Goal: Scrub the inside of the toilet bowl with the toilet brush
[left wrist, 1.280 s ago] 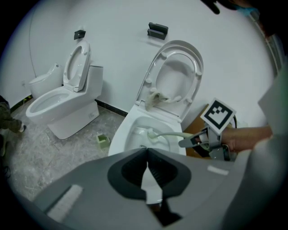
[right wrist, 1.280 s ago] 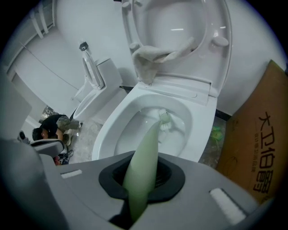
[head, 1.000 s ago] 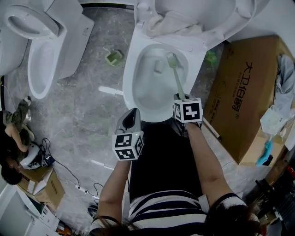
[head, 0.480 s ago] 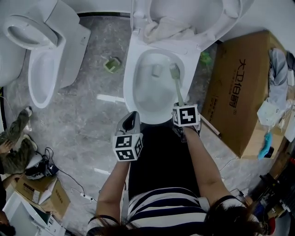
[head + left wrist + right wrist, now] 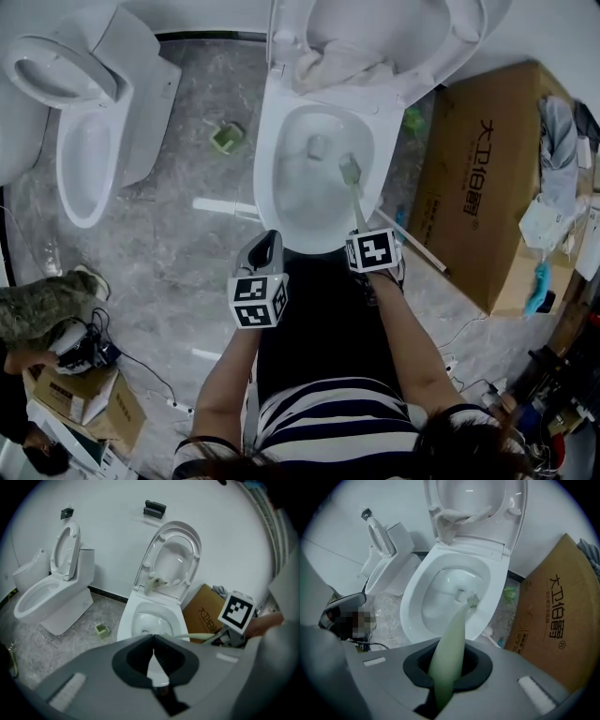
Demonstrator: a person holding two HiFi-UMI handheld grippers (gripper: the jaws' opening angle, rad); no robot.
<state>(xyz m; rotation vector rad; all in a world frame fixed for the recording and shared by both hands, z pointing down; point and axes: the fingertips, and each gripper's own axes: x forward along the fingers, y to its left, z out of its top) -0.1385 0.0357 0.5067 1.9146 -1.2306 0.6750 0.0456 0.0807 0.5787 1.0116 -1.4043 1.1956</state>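
right gripper [image 5: 447,668] fingers clamped on pale green plastic toilet brush [image 5: 453,634] | bristle head well ahead of fingers, inside white ceramic toilet bowl [image 5: 411,603] | left gripper [image 5: 153,662] fingers closed, empty | risk: scrub side-load levers the long handle, which twists in the fingers

Seems a test or storage room, not a home bathroom: open toilet [image 5: 265,159] beside a second toilet [image 5: 112,131] on grey marbled floor [image 5: 187,253], big cardboard box [image 5: 478,178], loose cables [image 5: 141,361], smaller cartons [image 5: 84,394] lying about.
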